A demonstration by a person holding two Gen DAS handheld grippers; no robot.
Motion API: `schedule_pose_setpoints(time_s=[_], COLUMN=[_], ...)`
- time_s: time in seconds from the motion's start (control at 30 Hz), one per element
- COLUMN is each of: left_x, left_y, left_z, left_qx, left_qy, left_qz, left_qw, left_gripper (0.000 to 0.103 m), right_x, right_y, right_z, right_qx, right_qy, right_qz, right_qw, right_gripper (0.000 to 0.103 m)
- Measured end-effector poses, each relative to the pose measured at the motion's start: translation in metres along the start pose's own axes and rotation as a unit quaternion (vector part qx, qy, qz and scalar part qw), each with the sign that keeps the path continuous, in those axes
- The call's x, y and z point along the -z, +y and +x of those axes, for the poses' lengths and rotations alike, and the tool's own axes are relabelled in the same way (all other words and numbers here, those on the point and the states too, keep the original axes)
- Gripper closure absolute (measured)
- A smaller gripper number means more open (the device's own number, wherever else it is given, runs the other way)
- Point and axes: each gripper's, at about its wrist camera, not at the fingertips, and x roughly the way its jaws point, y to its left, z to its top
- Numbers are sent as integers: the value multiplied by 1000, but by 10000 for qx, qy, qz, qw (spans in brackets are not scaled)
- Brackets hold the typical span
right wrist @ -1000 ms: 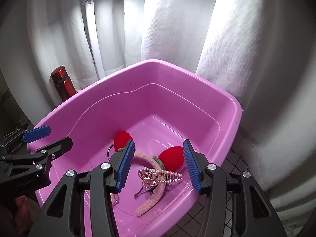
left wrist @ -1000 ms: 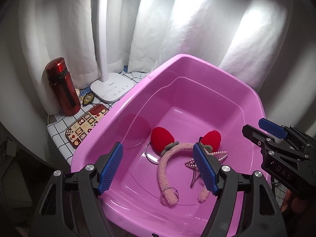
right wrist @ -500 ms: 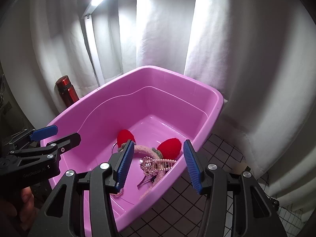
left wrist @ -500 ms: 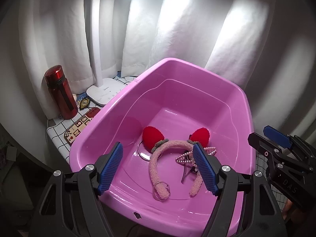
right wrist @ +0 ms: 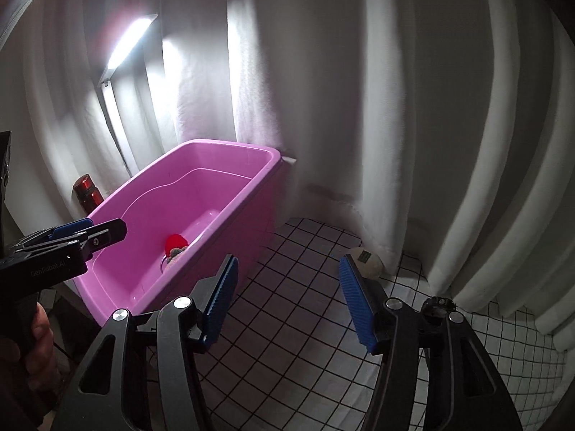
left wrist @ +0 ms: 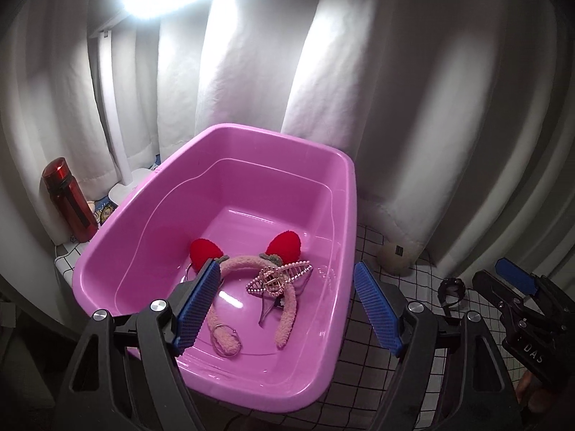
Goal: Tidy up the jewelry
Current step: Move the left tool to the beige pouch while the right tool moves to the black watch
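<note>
Left wrist view: left tool (left wrist: 287, 305) wide open, holding nothing, hovering above the near end of the pink tub (left wrist: 345, 237). In the tub: fluffy pink headband (left wrist: 251, 264) with red ears, pearl claw clip (left wrist: 278, 276) lying across its right side, metal rings (left wrist: 224, 337) by its near tip. All of it sits below and between the tool's fingers, not touching. On the checked desk (left wrist: 381, 251) right of the tub: a small dark ring-like item (left wrist: 451, 289) and a beige ball (left wrist: 394, 253).

Risk, my read: clip and headband overlap, so a grab at one could drag the other along. The rings are thin and flat on slick plastic, likely to slip out of a pinch.

Right wrist view: right tool (right wrist: 287, 301) also wide open and empty, over bare checked cloth, outside the tub's right wall. The dark item (right wrist: 440, 301) lies just right of its right finger; can't tell what it is. Tub contents mostly hidden here, only one red ear (right wrist: 176, 242) showing.
</note>
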Motion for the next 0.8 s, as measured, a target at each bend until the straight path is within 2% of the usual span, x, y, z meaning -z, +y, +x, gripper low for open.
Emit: schedule_pose_setpoints(time_s=[0.07, 0.37, 0.6, 0.8], left_x=[1, 13, 27, 39], left_y=[-15, -83, -130, -154], left_z=[-3, -6, 10, 37], left_qx=[135, 682, 1055, 1115], left_qy=[-22, -5, 228, 480], left_qz=[92, 630, 976, 1181], left_qw=[9999, 9957, 9894, 9856], left_gripper=[24, 20, 16, 16], right_x=[10, 62, 95, 109], right_y=[-20, -91, -127, -146], right_z=[-11, -41, -51, -46], right_qx=[187, 810, 1027, 1105], right_qy=[-22, 182, 326, 391], right_qz=[177, 959, 1375, 1628], right_qw=[9997, 9919, 9846, 9797], right_gripper=[39, 38, 38, 38])
